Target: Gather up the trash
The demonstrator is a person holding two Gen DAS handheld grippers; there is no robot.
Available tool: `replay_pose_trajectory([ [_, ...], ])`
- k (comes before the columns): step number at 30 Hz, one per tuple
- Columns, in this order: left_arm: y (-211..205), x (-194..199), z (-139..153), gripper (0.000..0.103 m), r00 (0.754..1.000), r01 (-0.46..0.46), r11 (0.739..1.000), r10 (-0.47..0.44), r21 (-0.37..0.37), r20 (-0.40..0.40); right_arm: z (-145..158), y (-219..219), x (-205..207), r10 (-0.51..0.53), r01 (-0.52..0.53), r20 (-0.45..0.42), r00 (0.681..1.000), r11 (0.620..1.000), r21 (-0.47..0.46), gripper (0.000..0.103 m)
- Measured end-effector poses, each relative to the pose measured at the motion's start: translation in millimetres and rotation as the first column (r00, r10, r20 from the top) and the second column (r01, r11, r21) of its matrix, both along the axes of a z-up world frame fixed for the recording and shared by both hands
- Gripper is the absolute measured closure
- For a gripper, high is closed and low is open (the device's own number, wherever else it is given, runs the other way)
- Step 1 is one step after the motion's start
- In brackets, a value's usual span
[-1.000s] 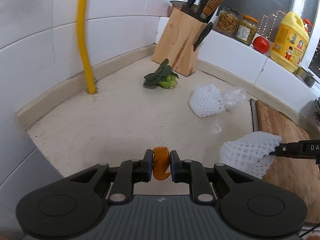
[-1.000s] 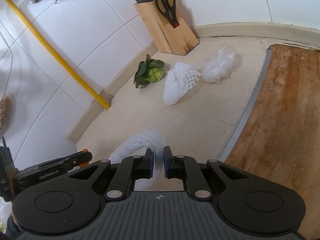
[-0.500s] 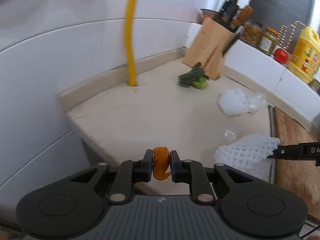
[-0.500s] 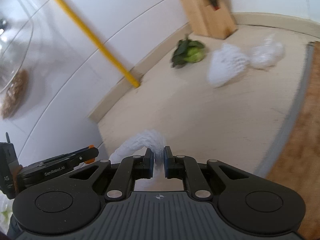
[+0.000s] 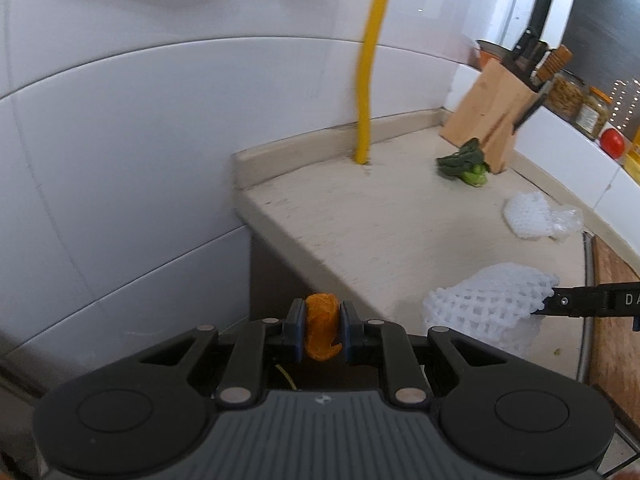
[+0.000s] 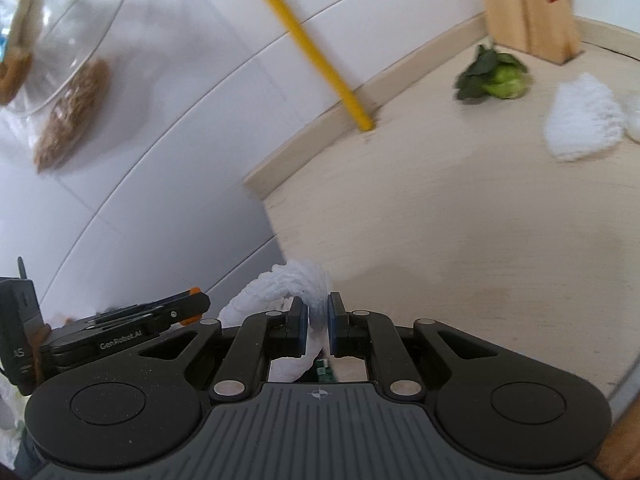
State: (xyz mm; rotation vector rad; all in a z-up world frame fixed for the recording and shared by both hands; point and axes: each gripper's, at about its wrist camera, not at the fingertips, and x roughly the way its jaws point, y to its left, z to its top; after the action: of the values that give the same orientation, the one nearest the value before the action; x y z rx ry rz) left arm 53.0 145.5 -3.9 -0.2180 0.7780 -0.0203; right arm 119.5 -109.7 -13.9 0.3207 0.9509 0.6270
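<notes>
"GenRobot.AI" on the left gripper (image 6: pixel 120 334); "DA" on the right gripper (image 5: pixel 600 304).

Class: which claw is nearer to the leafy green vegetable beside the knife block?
Right. The right claw, shut on foam netting, is over the counter; the left claw, holding orange peel, sits past the counter's end, farther from the vegetable.

The left gripper (image 5: pixel 322 330) pointed down at a slant, its jaws pinched tight on a curl of orange peel (image 5: pixel 320 326) — both pads pressed against it. The right gripper (image 6: pixel 317 328) sat just beside it on the right, angled down the same way, its jaws clamped on a white foam net (image 6: pixel 296 286) — the net bunched between the pads.
</notes>
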Motion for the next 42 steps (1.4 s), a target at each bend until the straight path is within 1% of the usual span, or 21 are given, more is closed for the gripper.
replay_pose_trajectory([
  [8,24,-17,-11,0.089,0.998,-0.060,0.998,0.060,0.008,-0.022,-5,48,-1,0.104,-0.104,0.004,0.995,0.994,-0.025,0.089],
  [16,46,-26,-20,0.089,0.993,-0.109,0.994,0.109,0.005,-0.041,-11,83,0,0.161,-0.161,-0.002,0.987,0.986,-0.049,0.089],
  [29,71,-29,-30,0.089,0.988,-0.145,0.989,0.145,-0.001,-0.054,-22,118,2,0.191,-0.191,-0.018,0.982,0.977,-0.094,0.089],
  [42,80,-13,-46,0.089,0.981,-0.152,0.988,0.151,0.000,-0.118,-36,144,9,0.207,-0.207,-0.019,0.978,0.963,-0.174,0.088],
])
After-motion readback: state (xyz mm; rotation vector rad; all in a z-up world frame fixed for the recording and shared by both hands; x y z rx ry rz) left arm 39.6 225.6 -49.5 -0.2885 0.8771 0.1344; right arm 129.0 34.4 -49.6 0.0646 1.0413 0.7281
